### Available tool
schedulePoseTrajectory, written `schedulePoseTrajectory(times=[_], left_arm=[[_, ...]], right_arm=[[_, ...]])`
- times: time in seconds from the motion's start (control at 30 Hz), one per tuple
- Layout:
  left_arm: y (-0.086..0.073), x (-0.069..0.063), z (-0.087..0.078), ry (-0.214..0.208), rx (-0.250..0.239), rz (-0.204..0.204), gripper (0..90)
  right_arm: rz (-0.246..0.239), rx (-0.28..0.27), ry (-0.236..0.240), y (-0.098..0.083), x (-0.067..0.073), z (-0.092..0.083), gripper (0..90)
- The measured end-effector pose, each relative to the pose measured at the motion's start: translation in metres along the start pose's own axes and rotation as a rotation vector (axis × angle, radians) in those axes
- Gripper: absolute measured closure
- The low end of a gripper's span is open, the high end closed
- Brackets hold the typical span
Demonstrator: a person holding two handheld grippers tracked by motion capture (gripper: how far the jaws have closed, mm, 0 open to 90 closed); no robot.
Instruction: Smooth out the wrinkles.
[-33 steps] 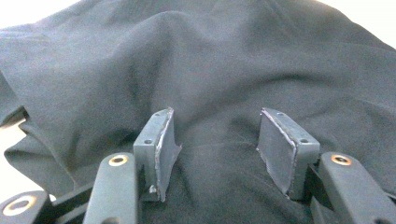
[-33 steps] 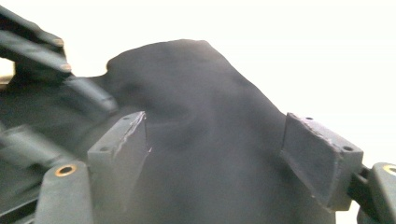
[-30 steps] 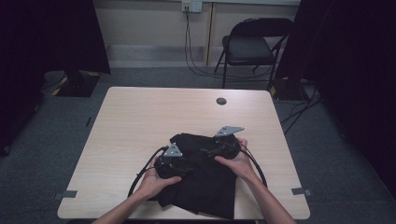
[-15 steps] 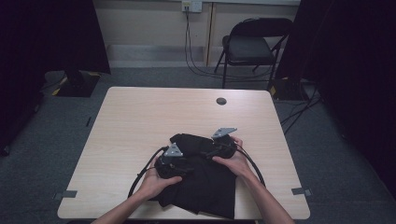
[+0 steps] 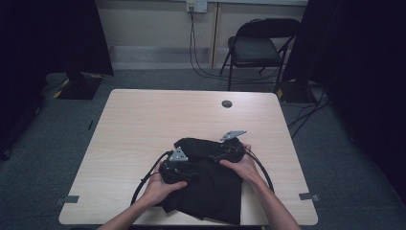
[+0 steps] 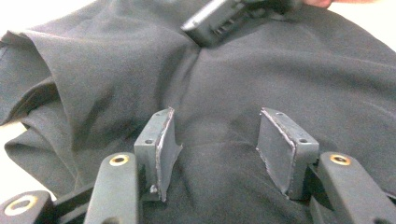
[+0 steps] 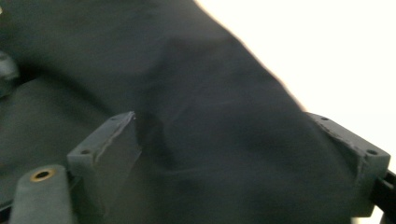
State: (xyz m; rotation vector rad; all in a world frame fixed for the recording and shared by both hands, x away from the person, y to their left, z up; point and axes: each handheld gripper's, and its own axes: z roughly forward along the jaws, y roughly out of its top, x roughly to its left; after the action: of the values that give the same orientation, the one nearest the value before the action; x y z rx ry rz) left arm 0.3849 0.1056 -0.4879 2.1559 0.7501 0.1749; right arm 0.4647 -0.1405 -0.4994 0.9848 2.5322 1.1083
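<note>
The high view looks forward and down from above the person's side, taking in the whole bench (image 5: 143,120) with a chair (image 5: 261,48) at the upper right of the frame. Each claw's own camera sits very near, looking along its jaws onto the black cloth (image 5: 210,182) (image 6: 261,79) (image 7: 187,102). All three share that cloth; the left claw's view also catches the right claw (image 6: 219,21) at its top edge.
</note>
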Motion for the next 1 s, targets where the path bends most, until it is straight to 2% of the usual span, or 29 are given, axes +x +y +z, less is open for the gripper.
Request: schedulePoseTrajectory(times=[0.07, 0.1, 0.2, 0.23, 0.37, 0.43, 0.47, 0.5, 0.6, 0.63, 0.67, 0.73, 0.77, 0.8, 0.83, 0.93, 1.0], left_arm=[[0.0, -0.001, 0.0, 0.007, 0.002, 0.008, 46.7], [0.0, -0.001, 0.0, 0.007, 0.002, 0.008, 46.7], [0.0, -0.001, 0.0, 0.009, 0.004, 0.005, 46.7], [0.0, -0.001, 0.0, 0.009, 0.004, 0.005, 46.7], [0.0, -0.002, 0.001, 0.015, 0.0, 0.002, 46.8], [0.0, -0.002, 0.001, 0.017, -0.001, 0.002, 46.9], [0.0, -0.002, 0.001, 0.02, -0.001, 0.003, 47.0], [0.001, -0.003, 0.002, 0.038, 0.004, 0.006, 47.3], [0.004, -0.004, 0.007, 0.065, 0.01, 0.005, 48.3], [0.006, -0.002, 0.008, 0.068, 0.009, 0.002, 48.3], [0.007, 0.0, 0.01, 0.067, -0.009, -0.014, 48.3], [0.012, 0.005, 0.015, 0.063, -0.038, -0.013, 48.3], [0.012, 0.005, 0.015, 0.063, -0.038, -0.013, 48.1], [0.025, 0.009, 0.018, 0.053, -0.026, 0.008, 47.8], [0.031, 0.011, 0.017, 0.04, -0.012, 0.011, 47.7], [0.043, 0.01, -0.002, -0.008, -0.063, 0.021, 48.3], [0.044, 0.008, -0.015, -0.008, -0.066, 0.039, 49.6]], right_arm=[[-0.012, 0.015, 0.027, 0.0, 0.006, -0.001, 14.3], [-0.011, 0.016, 0.06, 0.0, 0.009, -0.002, 15.8], [-0.047, 0.024, 0.095, 0.0, 0.018, -0.004, 29.5], [-0.047, 0.024, 0.095, 0.0, 0.018, -0.004, 29.5], [-0.033, 0.019, 0.176, -0.001, 0.019, -0.007, 55.7], [-0.04, 0.018, 0.184, -0.002, 0.02, -0.007, 58.8], [-0.03, 0.019, 0.198, -0.002, 0.021, -0.007, 67.7], [-0.026, 0.02, 0.205, -0.002, 0.022, -0.007, 68.7], [-0.02, 0.017, 0.214, 0.0, 0.022, -0.009, 71.2], [-0.024, 0.01, 0.202, 0.002, 0.022, -0.011, 71.4], [-0.024, -0.005, 0.189, 0.004, 0.02, -0.014, 71.6], [-0.011, -0.049, 0.174, 0.01, 0.014, -0.021, 71.8], [-0.011, -0.049, 0.174, 0.01, 0.014, -0.021, 71.8], [0.0, -0.078, 0.142, 0.013, 0.007, -0.028, 71.9], [0.001, -0.079, 0.137, 0.013, 0.004, -0.03, 71.9], [0.034, -0.1, 0.119, 0.009, -0.007, -0.036, 71.9], [0.05, -0.117, 0.099, 0.008, -0.013, -0.041, 71.9]])
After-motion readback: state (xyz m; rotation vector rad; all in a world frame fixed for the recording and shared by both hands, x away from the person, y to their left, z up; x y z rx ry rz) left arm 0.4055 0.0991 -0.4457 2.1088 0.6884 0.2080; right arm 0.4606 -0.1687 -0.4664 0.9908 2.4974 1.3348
